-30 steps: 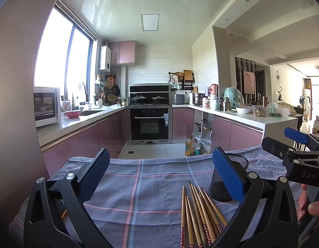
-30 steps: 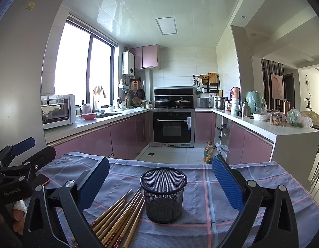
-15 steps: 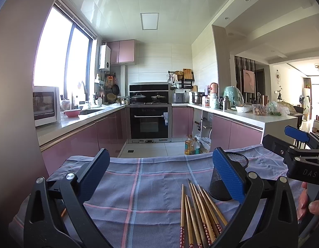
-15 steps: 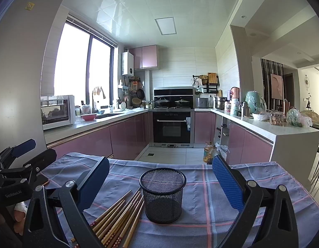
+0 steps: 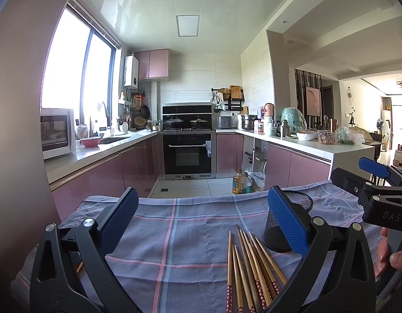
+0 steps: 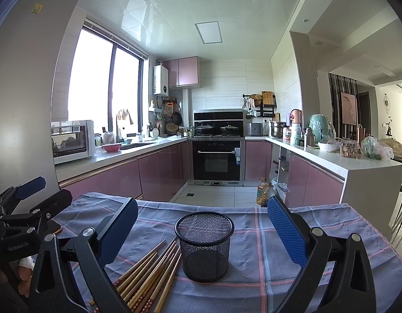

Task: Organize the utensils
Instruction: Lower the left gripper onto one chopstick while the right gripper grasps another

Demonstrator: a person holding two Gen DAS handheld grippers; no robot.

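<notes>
Chopsticks (image 6: 148,274) lie beside the mesh cup (image 6: 204,247), so we hold both grippers (image 5: 203,224) (image 6: 202,232) spread wide, empty, ready.

Built-in oven (image 6: 216,160) centred on far wall; two lidded pans (image 6: 217,130) on hob above it, microwave (image 6: 72,140) well left, oil bottles (image 5: 241,182) on floor right

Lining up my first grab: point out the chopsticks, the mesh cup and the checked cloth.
chopsticks (image 6: 148,274), right wrist view, mid-shaft of the bundle
mesh cup (image 6: 204,254), right wrist view, front wall
checked cloth (image 5: 174,234), left wrist view, bare middle patch
</notes>
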